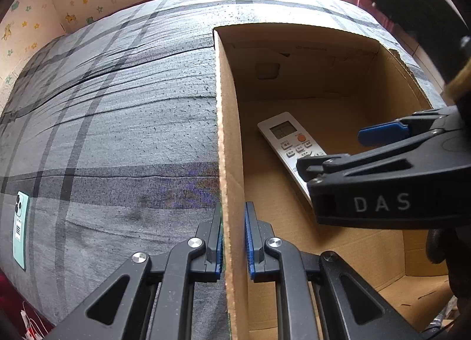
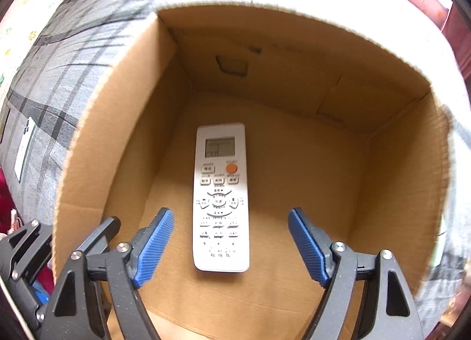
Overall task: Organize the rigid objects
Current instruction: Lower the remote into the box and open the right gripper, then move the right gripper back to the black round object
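While the left gripper point(image 1: 233, 240) clamps the left wall of the box point(image 1: 228, 122), one blue pad on the outside face and one on the inside, the right gripper point(image 2: 231, 247) hangs inside the box with its jaws spread wide and nothing between the pads. The remote point(image 2: 220, 197) lies flat on the box floor, face up, display end toward the far wall, directly under the gap between the right gripper's pads and touching neither. The box stands open-topped on a bed point(image 1: 117, 122) covered in grey plaid cloth. A phone point(image 1: 20, 228) in a mint-green case lies face down on the bed, well apart from the box, on its left.
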